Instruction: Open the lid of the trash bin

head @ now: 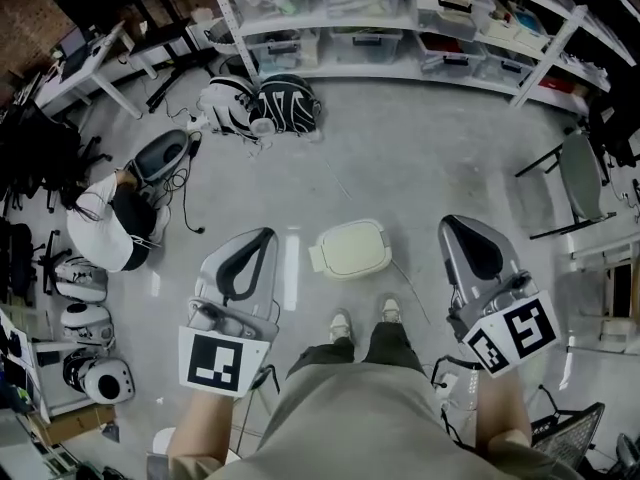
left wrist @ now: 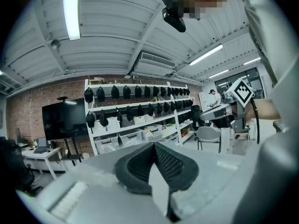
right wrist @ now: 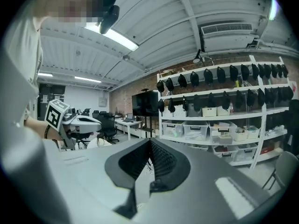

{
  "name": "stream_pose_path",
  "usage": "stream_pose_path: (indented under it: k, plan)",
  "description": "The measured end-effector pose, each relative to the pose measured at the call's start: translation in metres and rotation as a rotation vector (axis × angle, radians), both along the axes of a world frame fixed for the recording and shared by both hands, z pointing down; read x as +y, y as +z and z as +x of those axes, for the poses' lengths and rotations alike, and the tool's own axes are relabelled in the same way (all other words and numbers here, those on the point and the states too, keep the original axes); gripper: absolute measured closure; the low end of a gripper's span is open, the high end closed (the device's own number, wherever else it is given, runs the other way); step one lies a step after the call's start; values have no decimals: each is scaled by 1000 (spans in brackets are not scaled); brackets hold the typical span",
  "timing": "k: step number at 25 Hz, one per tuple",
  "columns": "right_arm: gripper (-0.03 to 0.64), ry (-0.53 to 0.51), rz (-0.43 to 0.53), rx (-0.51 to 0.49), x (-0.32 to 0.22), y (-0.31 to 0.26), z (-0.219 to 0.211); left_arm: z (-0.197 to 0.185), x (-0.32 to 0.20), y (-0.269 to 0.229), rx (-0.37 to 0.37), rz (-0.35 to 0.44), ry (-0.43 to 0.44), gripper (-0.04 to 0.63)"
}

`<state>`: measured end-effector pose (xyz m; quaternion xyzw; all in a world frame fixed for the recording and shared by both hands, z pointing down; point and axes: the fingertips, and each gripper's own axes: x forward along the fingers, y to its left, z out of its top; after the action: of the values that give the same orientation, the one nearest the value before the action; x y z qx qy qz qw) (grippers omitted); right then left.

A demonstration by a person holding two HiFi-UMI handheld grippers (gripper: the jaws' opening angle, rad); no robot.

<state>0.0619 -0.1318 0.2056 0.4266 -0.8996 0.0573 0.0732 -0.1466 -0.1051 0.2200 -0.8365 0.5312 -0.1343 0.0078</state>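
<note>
The cream trash bin (head: 350, 248) stands on the grey floor just ahead of the person's shoes (head: 341, 325), its lid down flat. My left gripper (head: 266, 235) is held to the bin's left, raised well off the floor, its jaws shut with nothing in them. To the bin's right my right gripper (head: 451, 224) is held the same way, shut and empty. In the left gripper view the ribbed pads (left wrist: 164, 159) meet in front of the shelves. The right gripper view shows its own pads (right wrist: 159, 160) pressed together. Neither gripper touches the bin.
A crouching person (head: 108, 226) works at the left by several helmets (head: 85, 313). Black and white bags (head: 258, 104) lie ahead on the floor. Shelves with storage boxes (head: 352, 3) line the far side. A chair (head: 582, 180) stands at the right.
</note>
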Motion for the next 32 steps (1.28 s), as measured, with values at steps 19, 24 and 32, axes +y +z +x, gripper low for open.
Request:
stream_pose_path:
  k: [19,24,32]
  plan:
    - [614,-200,-369,143,-138,246,28,-25,-60,168,-43,-271,-238,594]
    - [614,-209,-498,183,-150,340,33,-32,-60,225,-21,-350,-282,594]
    - [614,-243,-654,247,-139,477,27,-63,-54,344,8,-489,-353,594]
